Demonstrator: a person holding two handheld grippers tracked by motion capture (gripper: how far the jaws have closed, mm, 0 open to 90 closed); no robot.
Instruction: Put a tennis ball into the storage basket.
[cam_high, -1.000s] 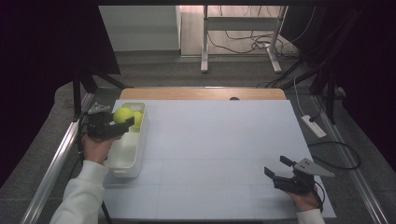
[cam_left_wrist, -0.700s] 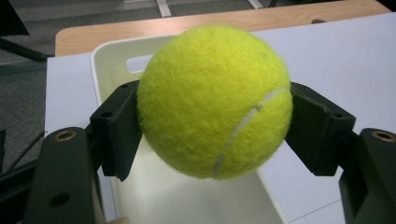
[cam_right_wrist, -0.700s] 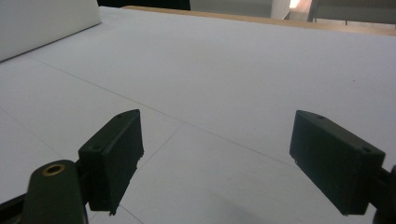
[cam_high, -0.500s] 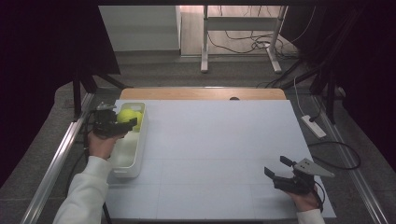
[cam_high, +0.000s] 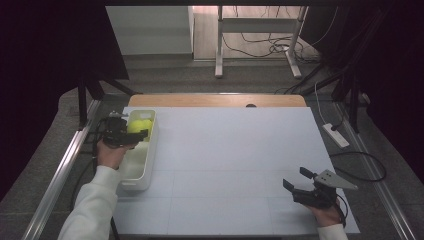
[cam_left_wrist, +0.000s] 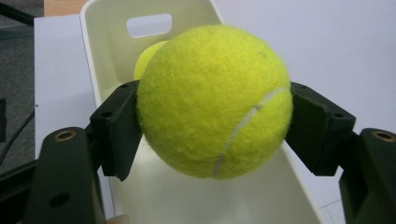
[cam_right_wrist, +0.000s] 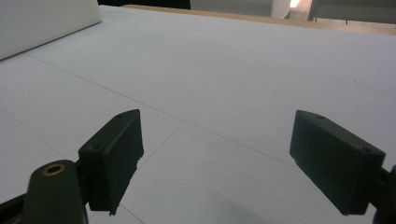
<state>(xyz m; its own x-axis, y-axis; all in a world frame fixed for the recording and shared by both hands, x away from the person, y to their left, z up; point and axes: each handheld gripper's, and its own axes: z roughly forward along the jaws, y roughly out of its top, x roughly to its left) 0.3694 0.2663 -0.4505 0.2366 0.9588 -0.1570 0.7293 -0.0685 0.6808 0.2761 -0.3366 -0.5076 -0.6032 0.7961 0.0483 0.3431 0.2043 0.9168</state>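
Note:
My left gripper (cam_high: 136, 134) is shut on a yellow tennis ball (cam_high: 135, 127) and holds it over the far end of a white bin (cam_high: 142, 172) at the table's left edge. In the left gripper view the ball (cam_left_wrist: 210, 84) sits pinched between both black pads of the left gripper (cam_left_wrist: 215, 100), above the bin's inside (cam_left_wrist: 107, 42). A second yellow ball (cam_left_wrist: 147, 58) lies in the bin behind it, mostly hidden. My right gripper (cam_high: 295, 178) rests near the table's front right, open, with nothing in it. The right gripper view shows its jaws (cam_right_wrist: 217, 128) wide apart over the bare table.
The white table top (cam_high: 230, 150) has a wooden strip (cam_high: 215, 100) along its far edge. A metal rail (cam_high: 60, 170) runs along the left side. A power strip (cam_high: 336, 136) and cables lie on the floor at the right.
My left gripper has carried the ball a little to the right and lower, over the bin. The right gripper has stayed where it was.

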